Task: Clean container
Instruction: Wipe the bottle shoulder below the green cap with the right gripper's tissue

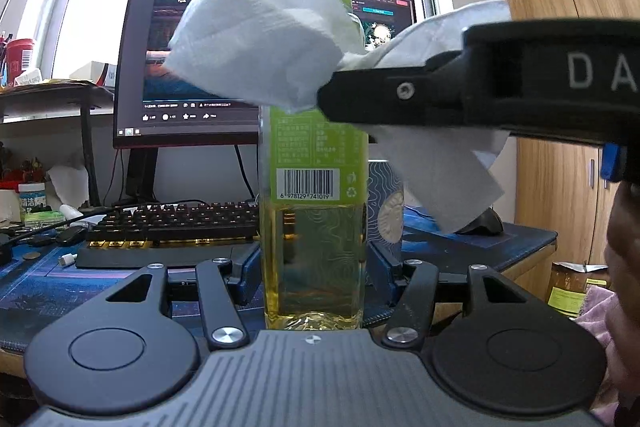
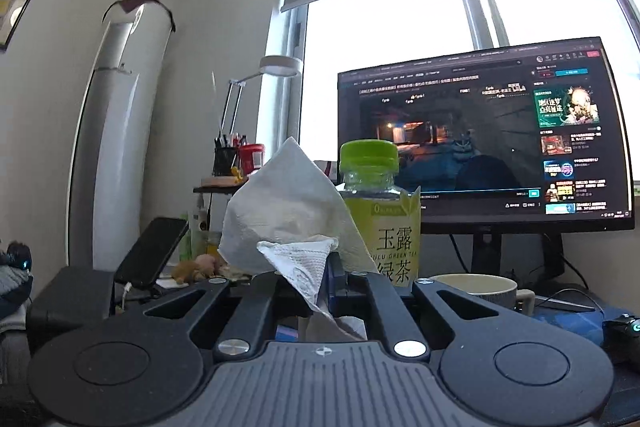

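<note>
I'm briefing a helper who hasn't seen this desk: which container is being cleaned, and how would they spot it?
Start at the big monitor. In front of it stands a clear bottle of yellow tea, clamped by the left gripper. Its lime-green cap and label set it apart from the pale mug beside it.

The bottle (image 1: pixel 314 227) stands upright between the left gripper's (image 1: pixel 314 269) fingers, before the keyboard (image 1: pixel 172 223) and monitor (image 1: pixel 188 59). The right gripper (image 1: pixel 332 95), reaching in from the right, holds a tissue (image 1: pixel 256 43) against the bottle's upper part.
</note>
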Available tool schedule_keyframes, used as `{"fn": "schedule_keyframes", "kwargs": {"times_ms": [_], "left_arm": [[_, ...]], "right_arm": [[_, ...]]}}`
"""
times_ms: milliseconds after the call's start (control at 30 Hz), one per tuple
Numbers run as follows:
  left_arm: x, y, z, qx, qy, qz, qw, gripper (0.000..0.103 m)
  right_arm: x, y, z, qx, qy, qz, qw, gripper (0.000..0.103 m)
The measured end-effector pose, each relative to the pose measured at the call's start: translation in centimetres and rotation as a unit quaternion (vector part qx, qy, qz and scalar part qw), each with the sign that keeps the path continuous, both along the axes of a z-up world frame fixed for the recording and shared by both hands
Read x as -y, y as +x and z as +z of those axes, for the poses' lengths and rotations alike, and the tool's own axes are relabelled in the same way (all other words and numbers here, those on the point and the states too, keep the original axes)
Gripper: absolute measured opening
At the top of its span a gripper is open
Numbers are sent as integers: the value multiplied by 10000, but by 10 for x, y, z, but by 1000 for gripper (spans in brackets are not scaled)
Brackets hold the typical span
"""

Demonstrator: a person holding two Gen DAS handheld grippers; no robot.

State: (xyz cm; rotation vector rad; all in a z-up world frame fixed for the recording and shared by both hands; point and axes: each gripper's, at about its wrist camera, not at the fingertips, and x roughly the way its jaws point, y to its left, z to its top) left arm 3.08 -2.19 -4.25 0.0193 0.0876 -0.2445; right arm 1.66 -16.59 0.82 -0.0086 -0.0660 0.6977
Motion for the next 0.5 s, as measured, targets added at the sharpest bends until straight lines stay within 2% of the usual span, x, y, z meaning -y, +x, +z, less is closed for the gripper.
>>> {"fn": "schedule_keyframes", "kwargs": {"times_ms": [200, 500], "left_arm": [[0, -1, -1, 4, 5, 2, 10000, 59], [-1, 1, 1, -21, -32, -1, 10000, 59]], "right_arm": [[6, -7, 4, 124, -2, -264, 9996, 7], [5, 1, -3, 0, -169, -390, 9991, 7]]}}
